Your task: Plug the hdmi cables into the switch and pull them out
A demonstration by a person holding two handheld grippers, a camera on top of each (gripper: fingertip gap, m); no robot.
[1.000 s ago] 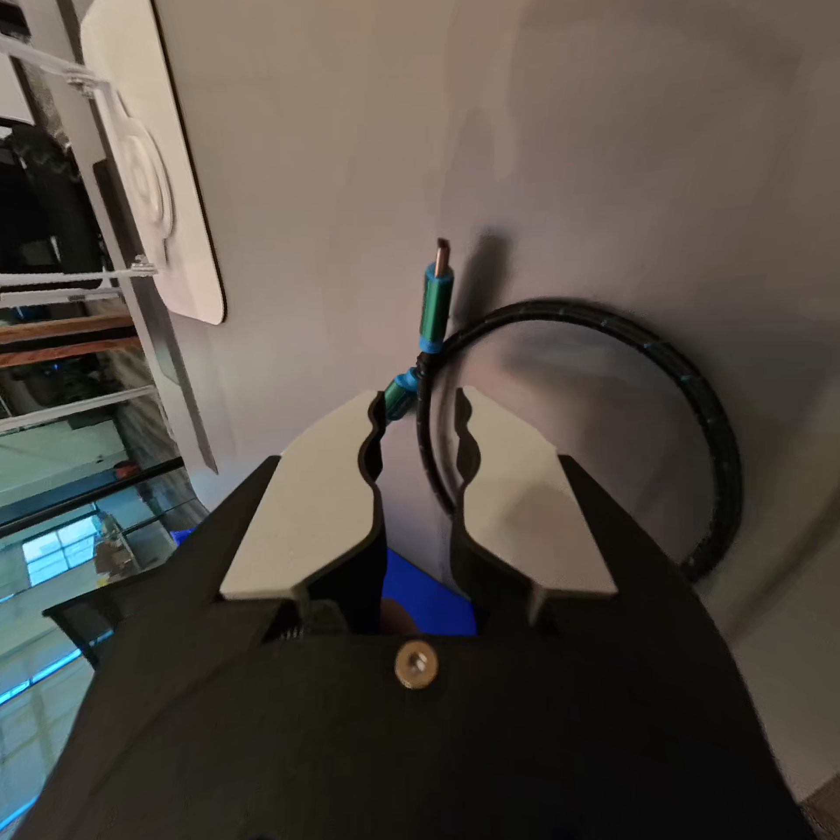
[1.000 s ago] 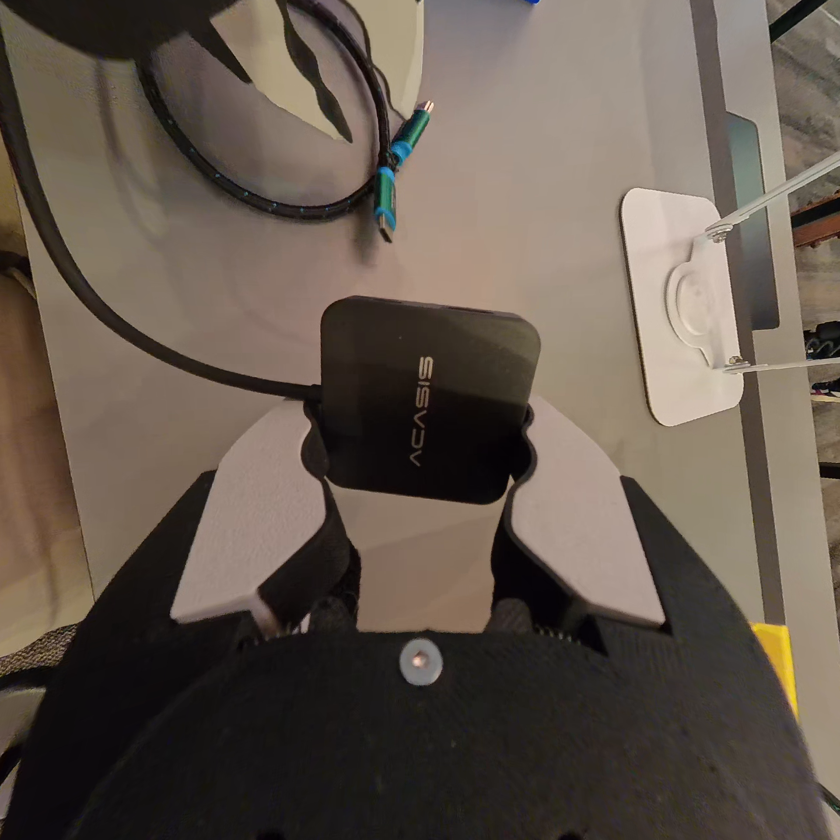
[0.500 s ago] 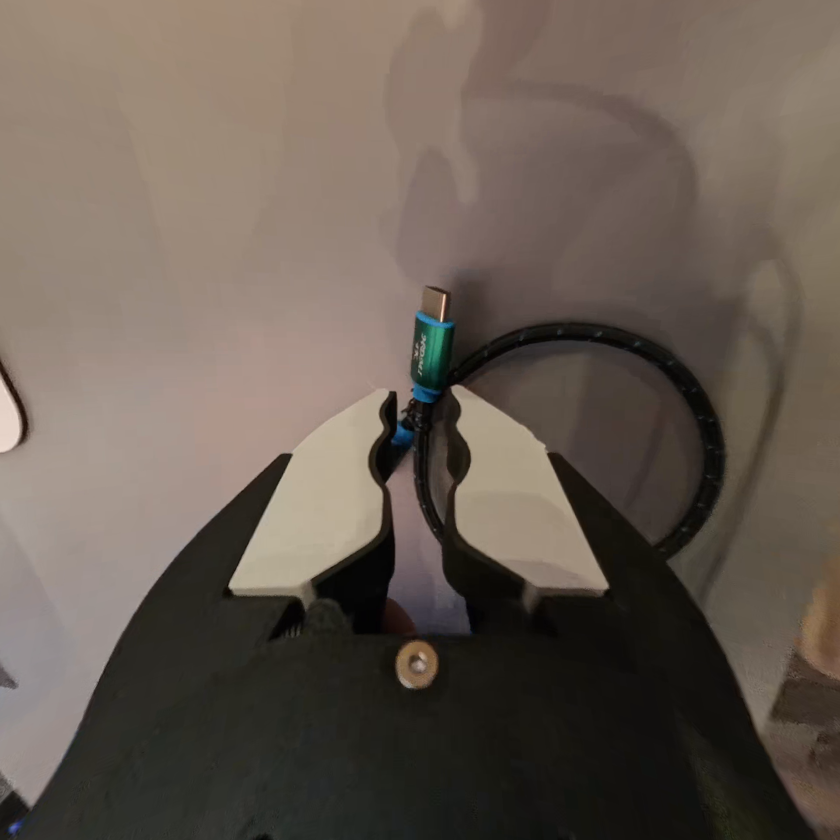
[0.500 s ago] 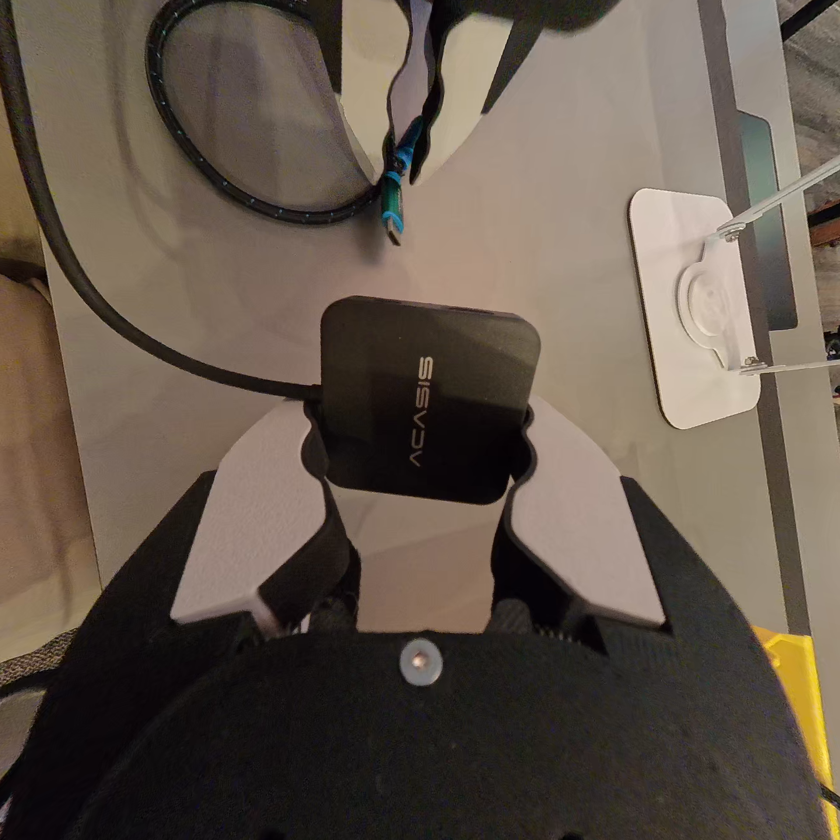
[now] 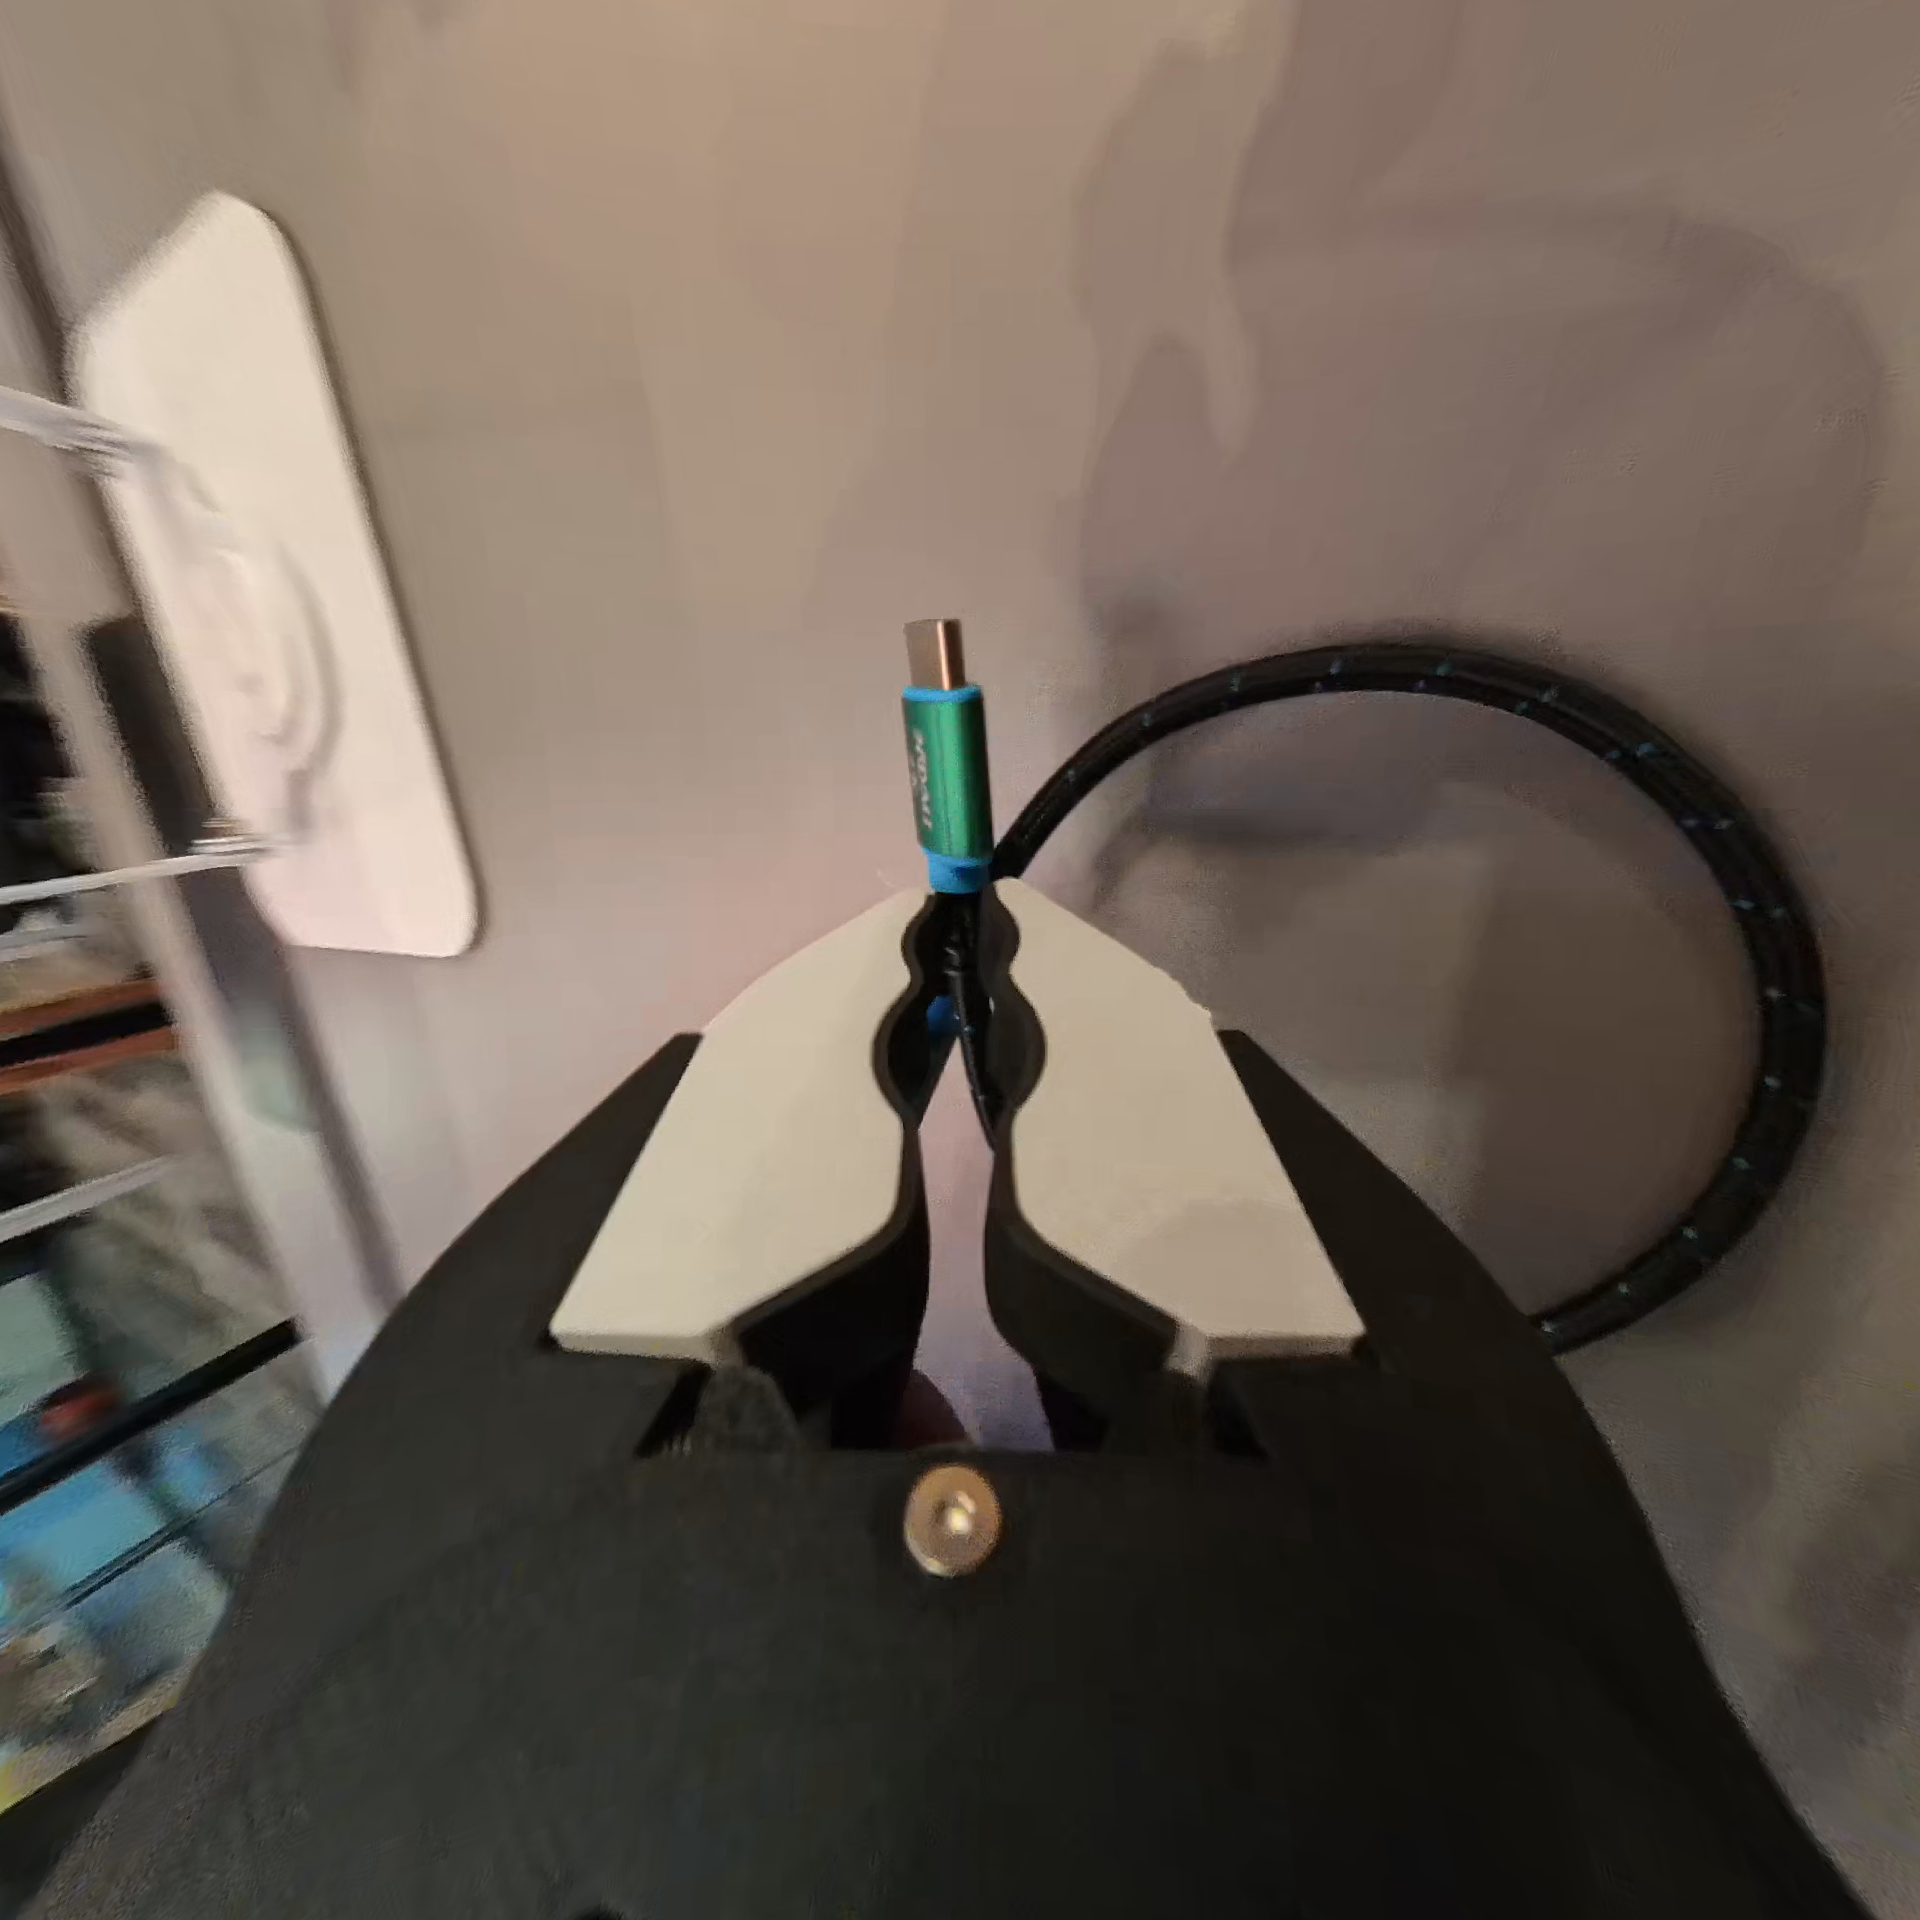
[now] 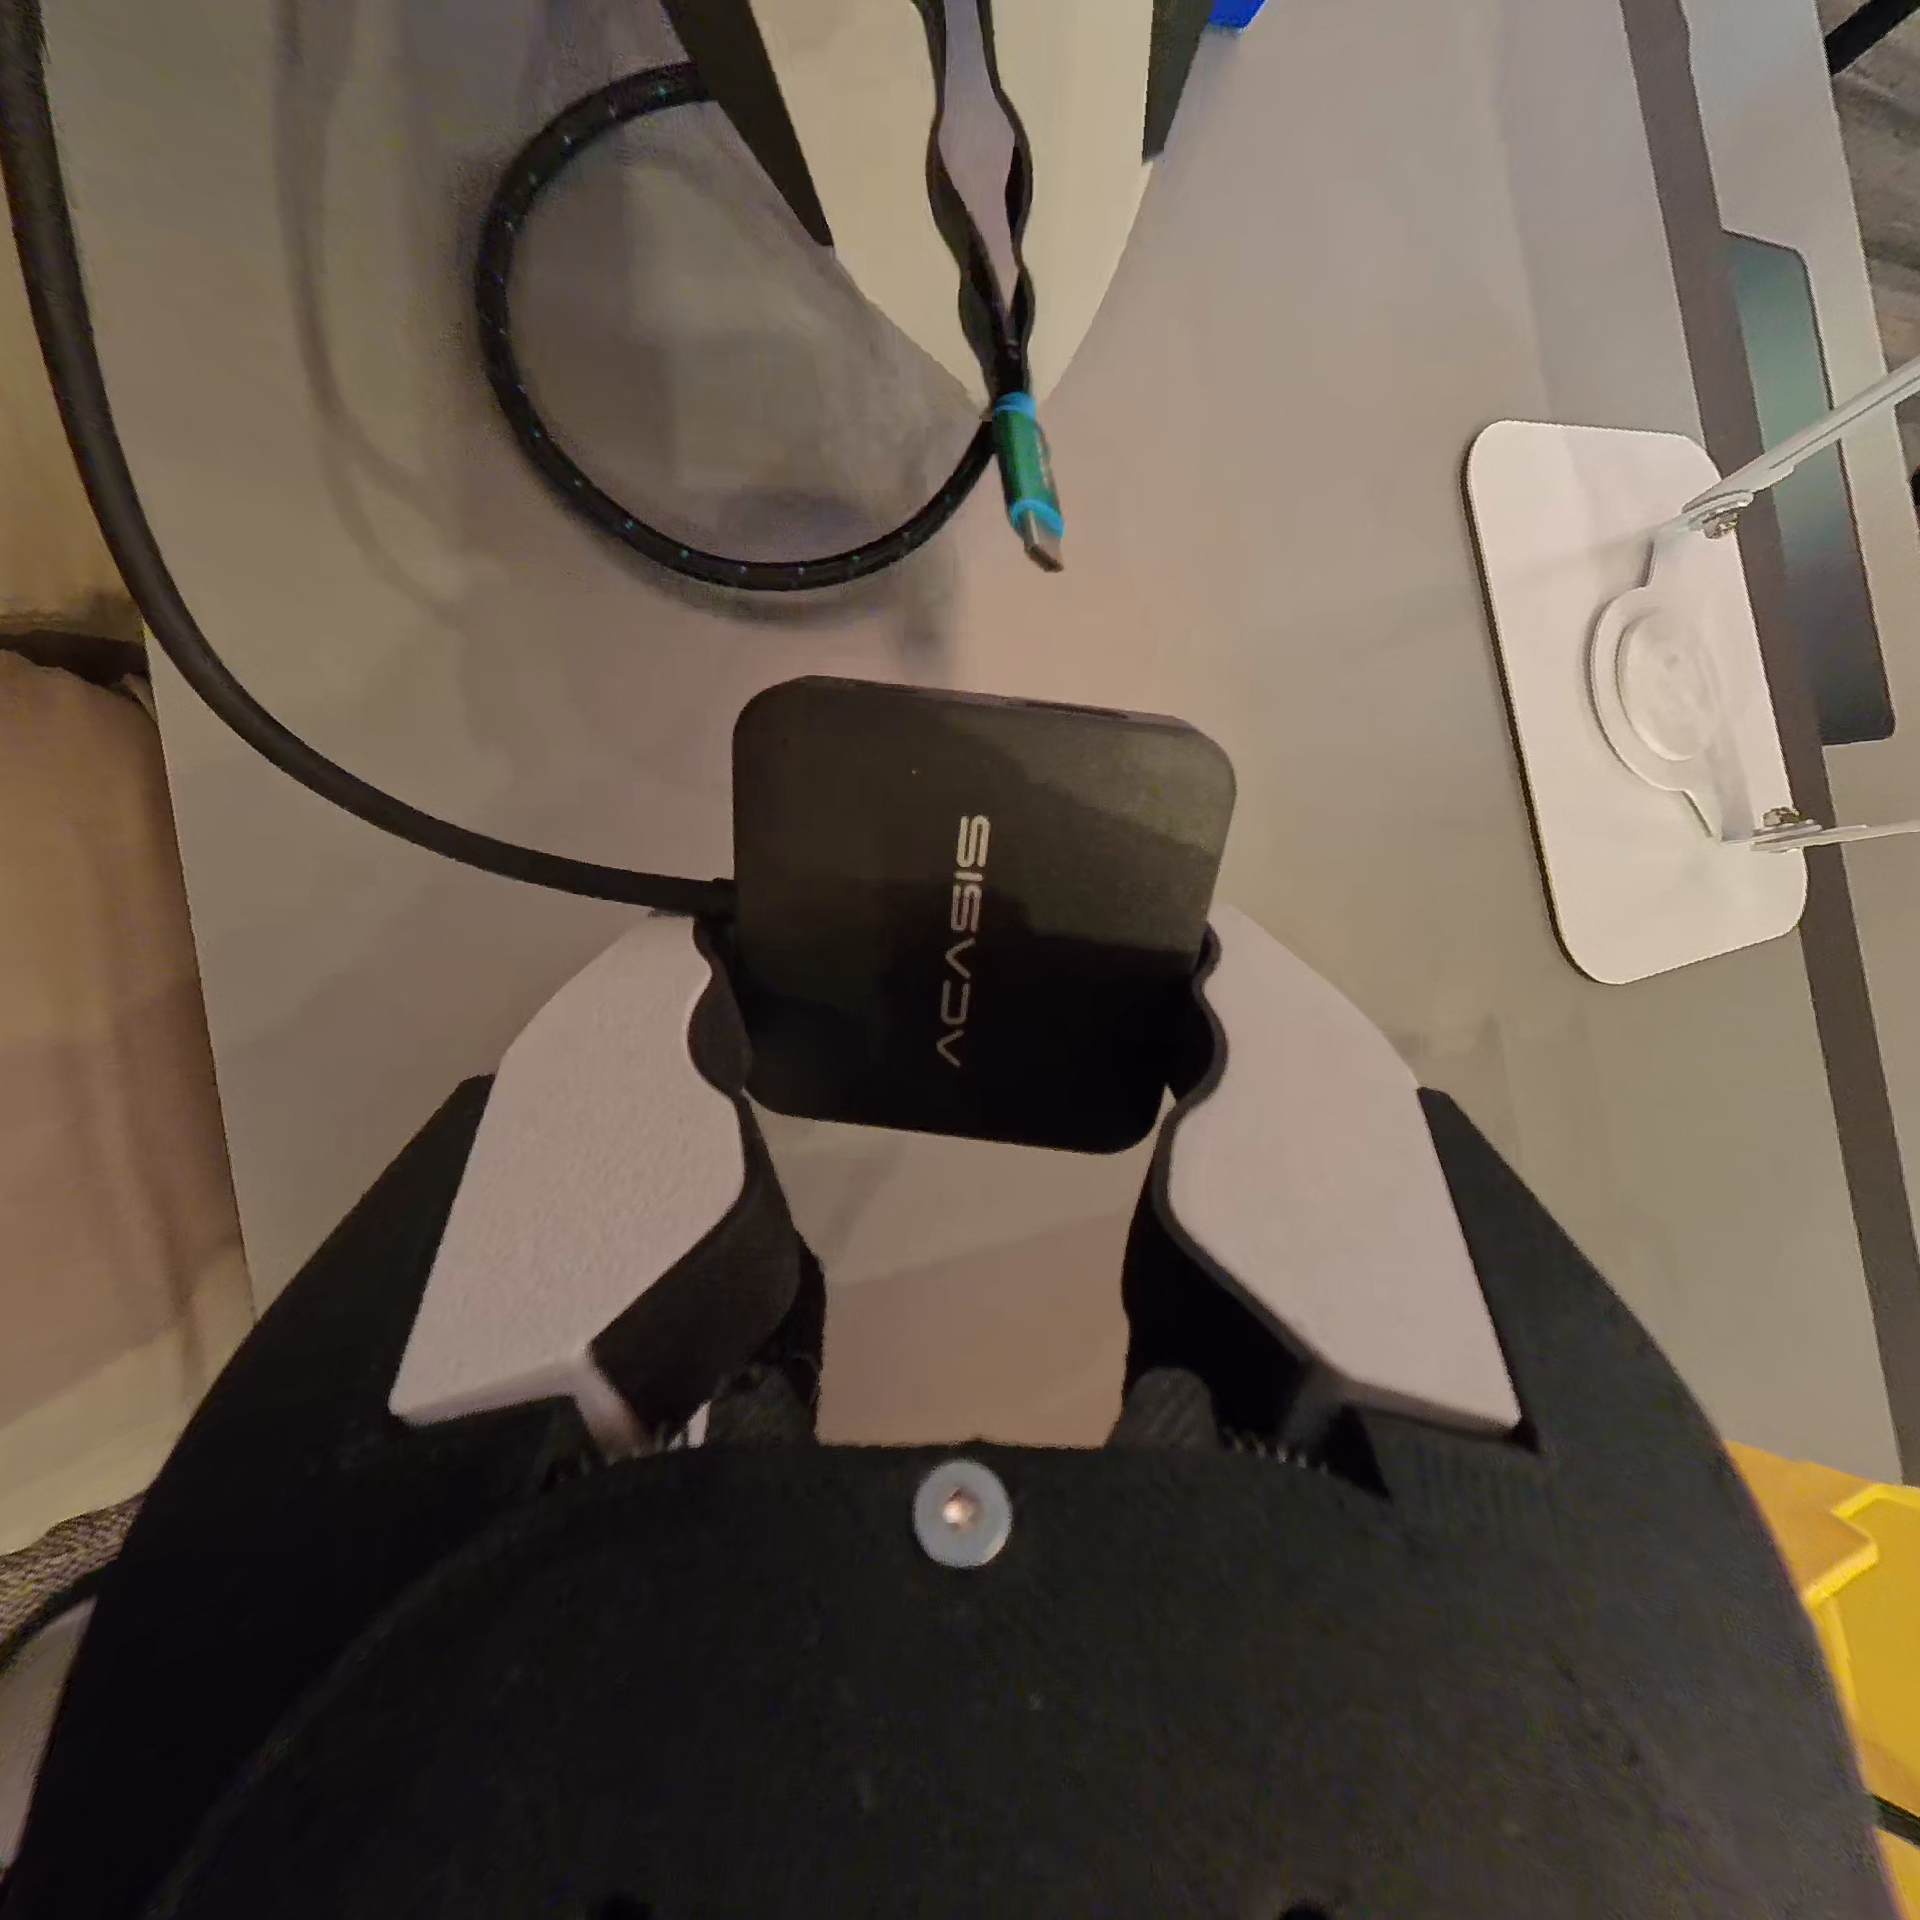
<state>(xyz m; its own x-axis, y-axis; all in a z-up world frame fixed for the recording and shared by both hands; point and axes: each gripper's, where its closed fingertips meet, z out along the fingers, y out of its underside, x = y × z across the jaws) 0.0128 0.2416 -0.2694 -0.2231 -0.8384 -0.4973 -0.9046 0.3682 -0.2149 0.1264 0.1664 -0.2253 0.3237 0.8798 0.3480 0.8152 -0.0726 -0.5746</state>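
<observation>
Left gripper point(image 5: 958, 906) has now clamped tight on the braided cable point(image 5: 1782, 1023) behind its green plug point(image 5: 945, 792); right gripper point(image 6: 961, 940) still hugs the black switch point(image 6: 977, 909).

Each claw point(image 5: 958, 920) has a black body, pale grey wavy-edged fingers point(image 6: 613, 1101) and one silver screw point(image 5: 952, 1536).

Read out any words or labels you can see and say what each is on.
Switch, black top: one pale printed word, clear, but I don't repeat writing.
Green plug of the cable: small print on its shell, too blurred to read.
Nothing else bears text.
</observation>
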